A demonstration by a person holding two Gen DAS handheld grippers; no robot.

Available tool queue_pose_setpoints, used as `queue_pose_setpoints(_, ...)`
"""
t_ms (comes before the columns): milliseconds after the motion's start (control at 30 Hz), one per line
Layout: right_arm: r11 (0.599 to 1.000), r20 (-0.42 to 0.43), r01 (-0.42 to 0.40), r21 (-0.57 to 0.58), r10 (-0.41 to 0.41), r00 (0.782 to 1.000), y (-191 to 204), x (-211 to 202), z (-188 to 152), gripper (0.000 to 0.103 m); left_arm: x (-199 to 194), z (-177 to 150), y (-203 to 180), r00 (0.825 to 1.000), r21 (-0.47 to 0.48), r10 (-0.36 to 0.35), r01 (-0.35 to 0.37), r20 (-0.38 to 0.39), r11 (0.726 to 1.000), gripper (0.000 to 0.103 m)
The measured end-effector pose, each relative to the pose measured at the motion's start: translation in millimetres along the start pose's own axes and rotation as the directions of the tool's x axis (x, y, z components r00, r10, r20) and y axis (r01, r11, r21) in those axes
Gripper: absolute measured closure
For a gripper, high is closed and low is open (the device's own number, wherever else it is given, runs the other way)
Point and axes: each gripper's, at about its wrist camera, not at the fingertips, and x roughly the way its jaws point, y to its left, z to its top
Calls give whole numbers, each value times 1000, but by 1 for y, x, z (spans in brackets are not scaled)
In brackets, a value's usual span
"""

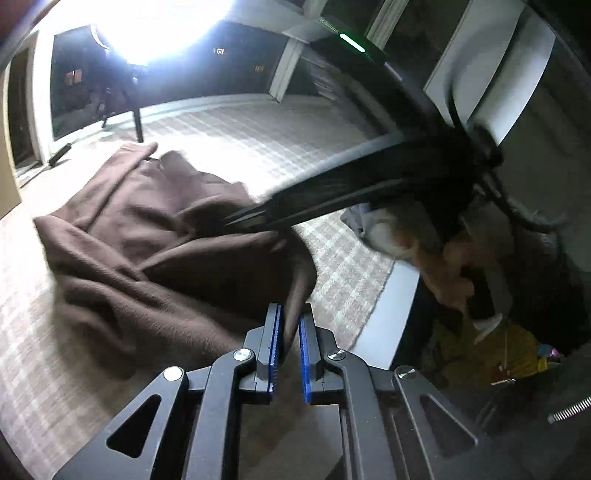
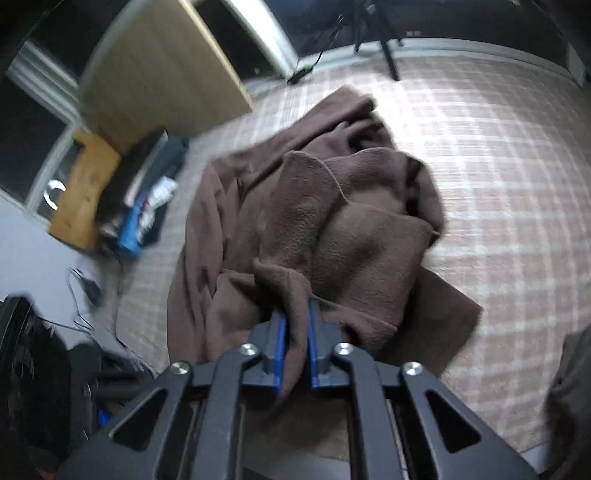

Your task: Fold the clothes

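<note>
A brown fleece garment (image 1: 147,236) lies rumpled on a plaid bedcover (image 1: 258,140). My left gripper (image 1: 291,314) is shut on an edge of the brown fabric, which runs up between its blue pads. In the right wrist view the same brown garment (image 2: 332,206) is bunched in loose folds, and my right gripper (image 2: 297,317) is shut on a fold of it that hangs down between the blue pads. In the left wrist view the right gripper (image 1: 236,219) shows as a dark blurred tool reaching onto the cloth, held by a person's hand (image 1: 447,273).
A bright lamp (image 1: 162,26) on a tripod stands past the bed's far edge. In the right wrist view a wooden headboard (image 2: 159,70) and a side table (image 2: 85,184) with clutter stand to the left; cables and dark items lie on the floor at lower left.
</note>
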Motion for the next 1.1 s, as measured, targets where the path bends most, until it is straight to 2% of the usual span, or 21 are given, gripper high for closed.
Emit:
queue_pose_setpoints(67, 998, 56, 57, 7, -58, 997, -15, -27, -14, 97, -16, 3, 8, 998, 15, 57, -57, 6, 998, 87)
queue_pose_setpoints(167, 989, 111, 121, 82, -130, 985, -47, -67, -37, 97, -35, 12, 24, 990, 35, 143, -144, 10, 989, 85)
queue_pose_setpoints(233, 972, 132, 195, 129, -212, 968, -71, -90, -52, 97, -40, 26, 37, 982, 36, 189, -189, 9, 981, 85)
queue_pose_setpoints(300, 958, 129, 218, 185, -243, 961, -89, -99, -65, 97, -44, 39, 47, 974, 41, 226, -226, 11, 973, 83)
queue_pose_setpoints(367, 947, 116, 199, 251, -234, 965, -110, -100, -81, 97, -34, 54, 46, 967, 116, 252, -254, 26, 960, 64)
queue_pose_setpoints(400, 945, 111, 197, 262, -233, 966, -114, -98, -86, 97, -27, 60, 45, 966, 150, 256, -257, 24, 955, 46)
queue_pose_setpoints(433, 943, 109, 200, 267, -236, 966, -115, -95, -89, 97, -13, 70, 46, 965, 182, 263, -261, 14, 948, 35)
queue_pose_setpoints(467, 942, 109, 204, 266, -240, 965, -116, -93, -91, 97, 0, 79, 50, 962, 188, 272, -266, -5, 945, 33)
queue_pose_setpoints(600, 942, 112, 217, 256, -252, 961, -119, -89, -95, 97, 46, 108, 88, 945, 50, 298, -294, -134, 954, 33)
queue_pose_setpoints(667, 941, 113, 208, 265, -245, 963, -121, -88, -96, 97, 64, 109, 113, 947, -52, 262, -275, -186, 960, 32)
queue_pose_setpoints(700, 941, 112, 206, 269, -243, 963, -122, -86, -96, 97, 73, 108, 126, 948, -105, 236, -262, -212, 959, 28)
queue_pose_setpoints(767, 941, 107, 205, 269, -241, 965, -124, -84, -95, 97, 89, 103, 144, 951, -181, 180, -228, -250, 957, 29)
queue_pose_setpoints(800, 942, 105, 205, 267, -240, 965, -121, -82, -93, 97, 97, 99, 151, 953, -213, 150, -210, -265, 954, 39)
queue_pose_setpoints(833, 942, 104, 207, 263, -241, 965, -118, -80, -90, 97, 102, 96, 156, 955, -242, 118, -187, -272, 952, 61)
queue_pose_setpoints(867, 944, 106, 212, 255, -245, 964, -115, -80, -85, 97, 100, 92, 154, 960, -254, 101, -170, -262, 952, 70)
queue_pose_setpoints(967, 952, 126, 224, 210, -253, 959, -110, -82, -59, 97, 75, 85, 139, 970, -228, 126, -173, -208, 958, 77)
queue_pose_setpoints(1100, 971, 195, 217, 102, -234, 952, -88, -95, -8, 97, 23, 58, 117, 972, -216, 165, -200, -170, 956, 81)
